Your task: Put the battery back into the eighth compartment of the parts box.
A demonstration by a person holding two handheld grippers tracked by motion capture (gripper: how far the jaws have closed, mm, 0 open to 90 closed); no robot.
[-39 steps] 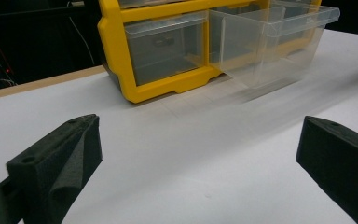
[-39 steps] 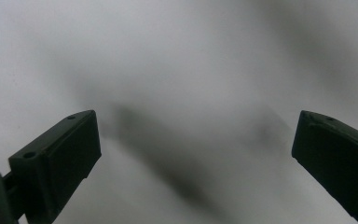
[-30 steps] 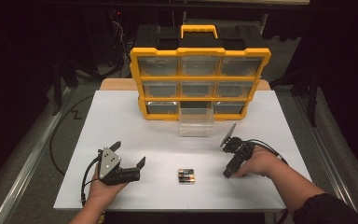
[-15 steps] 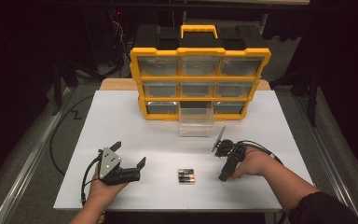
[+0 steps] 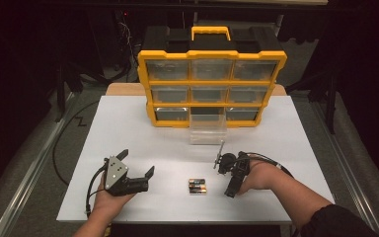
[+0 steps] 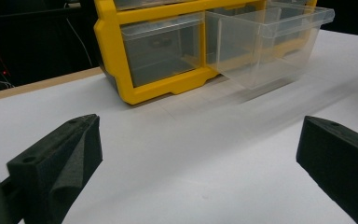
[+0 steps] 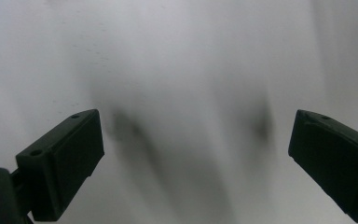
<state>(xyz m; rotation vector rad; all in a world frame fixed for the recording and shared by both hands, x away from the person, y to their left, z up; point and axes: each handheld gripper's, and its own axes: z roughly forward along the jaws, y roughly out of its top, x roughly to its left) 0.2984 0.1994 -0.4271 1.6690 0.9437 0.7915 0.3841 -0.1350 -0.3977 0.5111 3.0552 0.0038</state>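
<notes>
Because nothing is yet in hand, we list the left gripper [image 5: 140, 171] parked at the near left, jaws spread and empty. Next, two batteries [image 5: 197, 185] lie between the grippers, apart from both. The right gripper [image 5: 223, 163], jaws wide and tipped toward the table [image 5: 128, 123], suits a pick for the pulled-out drawer [image 5: 207, 129].

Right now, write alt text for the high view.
Two hand-held grippers, left gripper and right gripper, rest open on a white table either side of two batteries. Behind stands a yellow drawer organizer with one clear drawer pulled out.

Black jaws, grey plate, dark sleeve [image 5: 338, 221]
</notes>
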